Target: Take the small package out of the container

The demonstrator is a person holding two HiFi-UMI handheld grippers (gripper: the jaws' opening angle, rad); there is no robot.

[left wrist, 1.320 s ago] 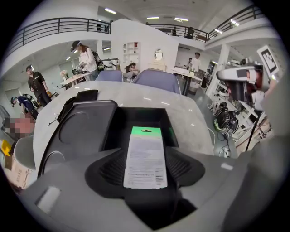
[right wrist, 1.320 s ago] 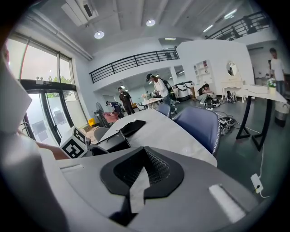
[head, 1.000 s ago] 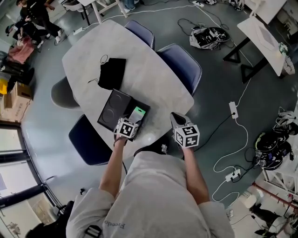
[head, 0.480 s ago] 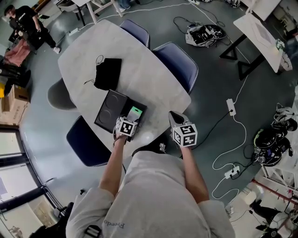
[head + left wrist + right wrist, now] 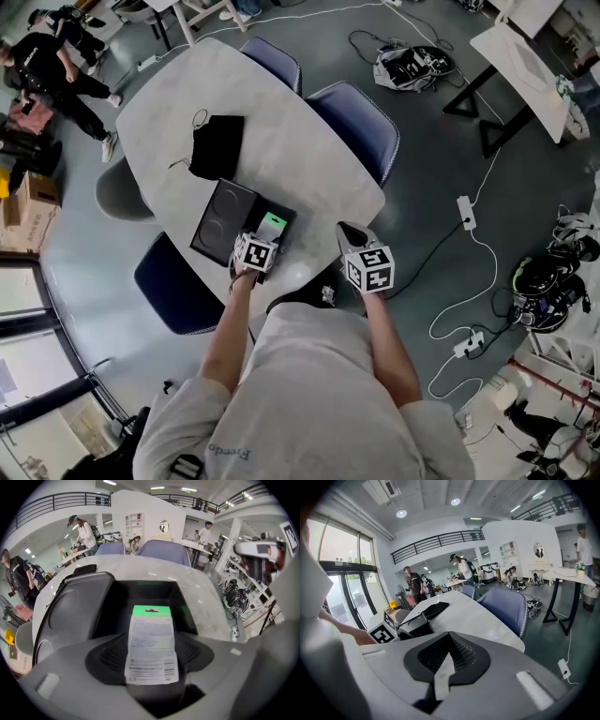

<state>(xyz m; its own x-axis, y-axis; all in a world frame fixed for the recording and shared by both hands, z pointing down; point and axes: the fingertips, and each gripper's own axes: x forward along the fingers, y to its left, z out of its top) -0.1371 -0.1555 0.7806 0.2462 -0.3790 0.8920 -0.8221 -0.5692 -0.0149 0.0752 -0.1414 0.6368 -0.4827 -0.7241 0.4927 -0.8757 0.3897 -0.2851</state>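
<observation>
On the left of the head view, a black pouch (image 5: 217, 146) lies on the white table (image 5: 309, 178), apart from the black container (image 5: 223, 216) nearer the person. That view shows the container's two halves side by side: a tray with two round recesses on the left and an open compartment on the right. The small package (image 5: 273, 226) appears there only as a green-and-white slip. The left gripper (image 5: 262, 245) reaches in from the table's near edge, and its marker cube covers its jaws.

The left gripper view shows what the head view hides. The black pads (image 5: 108, 657) are closed on the package's lower end. The package's white printed face stands straight up between them, and its green top reaches over the open compartment. Whether the package touches the compartment floor cannot be told.

Further right, the right gripper (image 5: 447, 658) hovers off the table's near edge, well apart from the container. Its own view shows the jaws pressed together with nothing between them.

There is one package, one container, one pouch and two grippers. Three blue chairs (image 5: 358, 129) and one grey chair (image 5: 116, 192) stand round the table.
</observation>
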